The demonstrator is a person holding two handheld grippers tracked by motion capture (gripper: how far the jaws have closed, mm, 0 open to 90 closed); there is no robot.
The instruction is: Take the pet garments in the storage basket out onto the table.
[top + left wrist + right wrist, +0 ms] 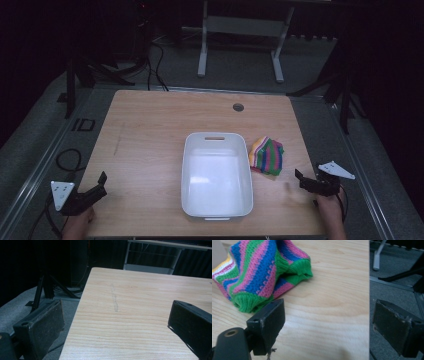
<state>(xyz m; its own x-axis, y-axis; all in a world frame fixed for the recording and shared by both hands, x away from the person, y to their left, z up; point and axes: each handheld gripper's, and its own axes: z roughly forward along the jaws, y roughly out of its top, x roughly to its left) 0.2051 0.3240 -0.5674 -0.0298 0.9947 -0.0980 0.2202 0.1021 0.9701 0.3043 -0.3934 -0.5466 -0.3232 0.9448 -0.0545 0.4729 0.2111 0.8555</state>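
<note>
A striped knitted cloth in green, pink, blue and yellow lies crumpled on the wooden table, just right of a white plastic bin. The bin looks empty. My right gripper hovers open at the table's right front edge, a short way from the cloth, which lies ahead and to the left of its jaws in the right gripper view. My left gripper is open at the table's left front corner, with bare wood between its jaws.
A round cable hole sits near the table's far edge. Beyond the table stand a white desk frame, dark tripod legs and floor cables. A faint scratch marks the wood on the left.
</note>
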